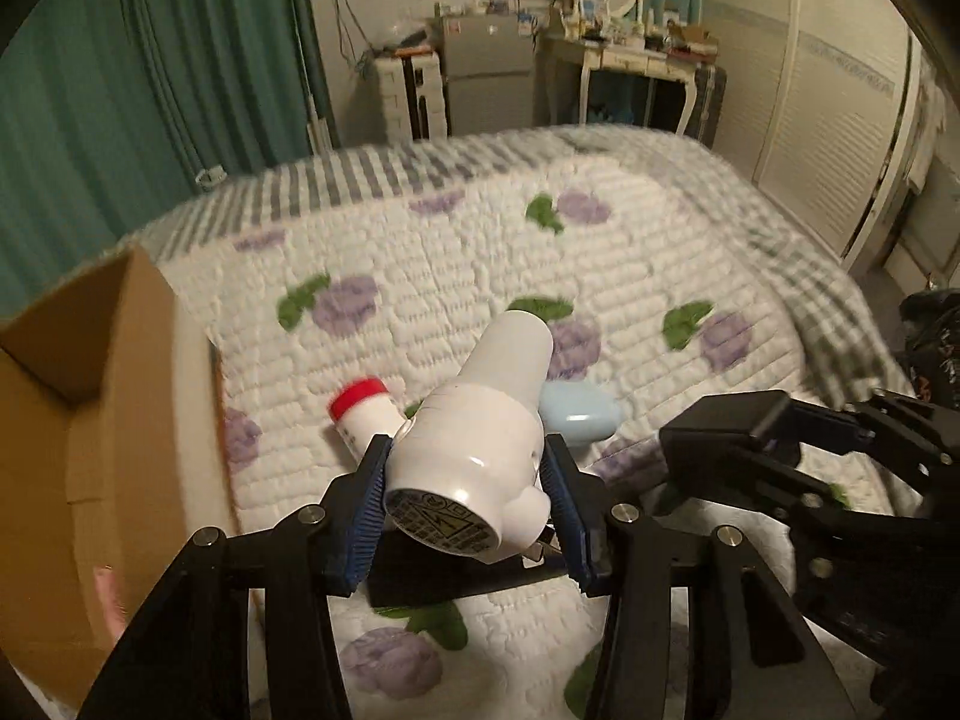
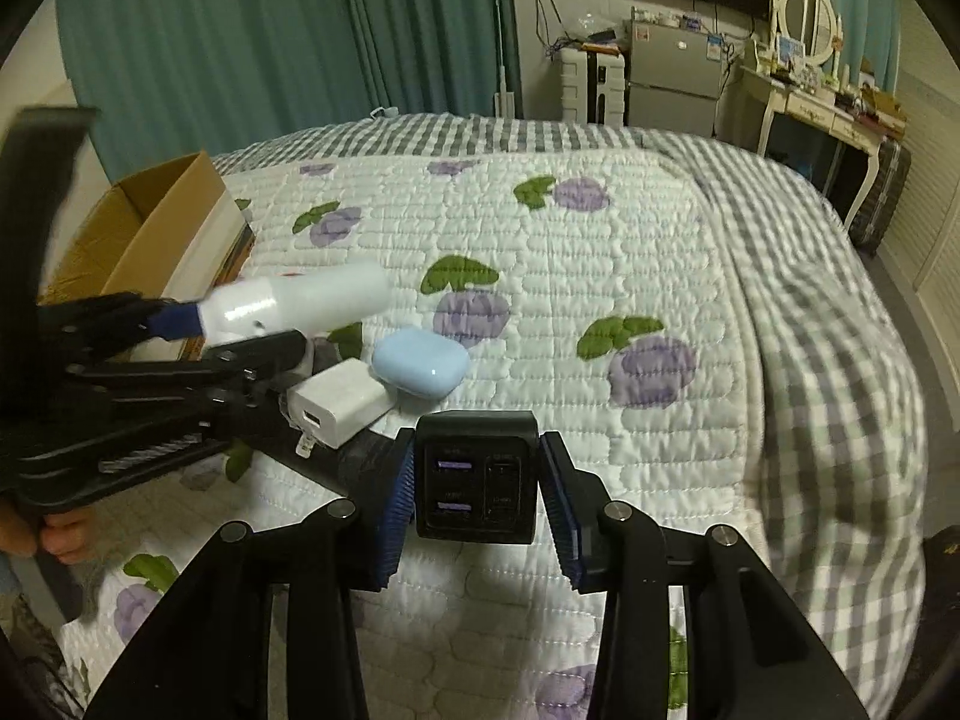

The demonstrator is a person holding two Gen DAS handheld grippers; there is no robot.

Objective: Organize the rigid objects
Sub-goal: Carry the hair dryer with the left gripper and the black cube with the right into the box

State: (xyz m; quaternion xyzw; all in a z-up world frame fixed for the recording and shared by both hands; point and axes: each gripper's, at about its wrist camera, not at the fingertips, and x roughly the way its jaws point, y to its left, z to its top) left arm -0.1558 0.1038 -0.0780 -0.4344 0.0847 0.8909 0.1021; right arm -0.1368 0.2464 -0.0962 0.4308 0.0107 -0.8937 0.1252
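Observation:
My left gripper (image 1: 465, 480) is shut on a white bottle-shaped device (image 1: 480, 420) and holds it above the bed; it also shows in the right wrist view (image 2: 300, 303). My right gripper (image 2: 477, 492) is shut on a black multi-port charger (image 2: 477, 477), also seen in the left wrist view (image 1: 720, 426). On the quilt lie a red-capped white bottle (image 1: 363, 411), a light blue case (image 2: 420, 369) and a white USB charger (image 2: 339, 402). An open cardboard box (image 1: 72, 420) stands at the left.
The bed has a white quilt with purple flowers (image 2: 540, 276) and a grey checked blanket (image 2: 828, 324) at the right. Green curtains (image 2: 240, 30), a small fridge (image 2: 675, 78) and a dressing table (image 2: 822, 102) stand beyond.

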